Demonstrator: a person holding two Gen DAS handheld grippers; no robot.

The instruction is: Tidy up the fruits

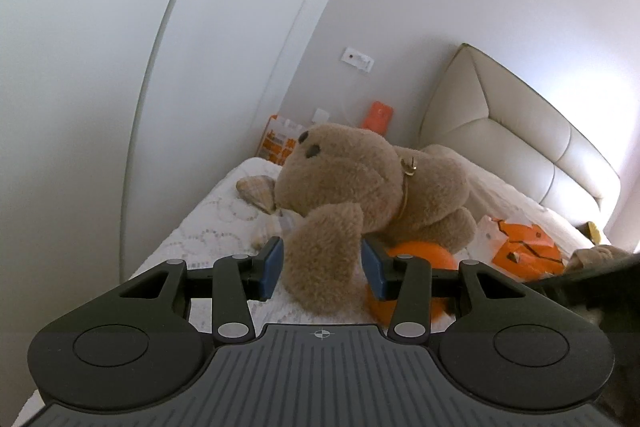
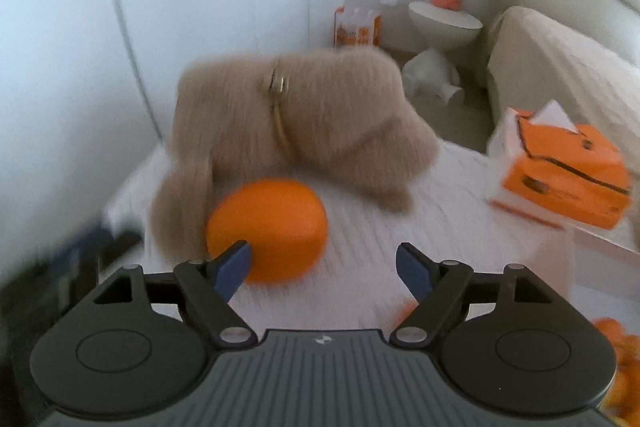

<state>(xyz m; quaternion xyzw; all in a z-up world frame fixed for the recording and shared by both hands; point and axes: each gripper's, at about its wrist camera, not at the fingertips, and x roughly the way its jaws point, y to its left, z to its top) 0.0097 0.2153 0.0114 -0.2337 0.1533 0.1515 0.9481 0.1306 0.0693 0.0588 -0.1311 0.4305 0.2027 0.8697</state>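
Tongs first, left hand's view: my left gripper [image 1: 322,265] is closed on a paw of the brown teddy bear [image 1: 360,179], its blue pads pressed into the plush from either side. That toy lies on its side across the white bedspread [image 1: 216,223], head toward the far left. Behind and partly under the paw sits an orange [image 1: 424,255], just right of my right-hand pad. Farther right lies an orange tissue box [image 1: 524,247], and a padded headboard [image 1: 520,131] rises at the far right.

Right hand's view, blurred: my right gripper [image 2: 322,267] stands open, nothing between its pads. The orange [image 2: 268,227] rests on the bedspread just beyond them, mostly to the left of the gap, with my left fingertip [image 2: 234,265] overlapping its near edge. The bear's body lies just behind the fruit and its limb hangs close on the left. At the near right edge I see more oranges [image 2: 622,355] heaped together, container unclear.

To do this step well, I judge I should keep the paw lifted clear with my left hand, shift my right hand left until the fruit sits centred in the gap, lower it, then close gently around the widest part so it does not roll away.
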